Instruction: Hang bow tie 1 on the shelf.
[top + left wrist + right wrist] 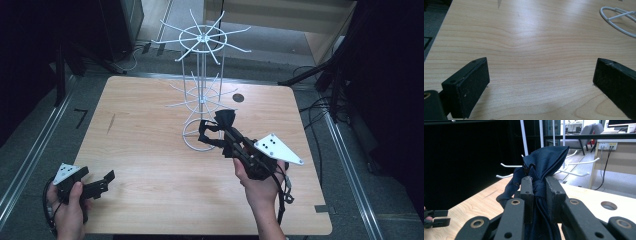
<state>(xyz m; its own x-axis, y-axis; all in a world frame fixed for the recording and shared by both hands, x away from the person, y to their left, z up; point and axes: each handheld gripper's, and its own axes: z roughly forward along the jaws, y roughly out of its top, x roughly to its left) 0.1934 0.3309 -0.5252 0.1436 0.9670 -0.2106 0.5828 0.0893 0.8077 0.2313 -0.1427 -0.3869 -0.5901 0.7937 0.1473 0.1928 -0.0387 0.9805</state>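
Note:
A white wire rack (202,95) with two tiers of radiating hooks stands at the far middle of the wooden table (150,150). My right gripper (227,132) is shut on a bunched dark blue cloth item (220,125) with a strap loop, held just right of the rack's base ring. In the right gripper view the cloth (544,162) sticks up between my jaws (539,182), with the rack's hooks (510,165) close behind it. My left gripper (102,181) rests open at the table's near left corner, and nothing lies between its jaws (541,77).
A round hole (238,97) sits in the table behind the rack on the right. Part of the rack's base ring (616,17) shows at the top right of the left gripper view. Dark stands and cables surround the table.

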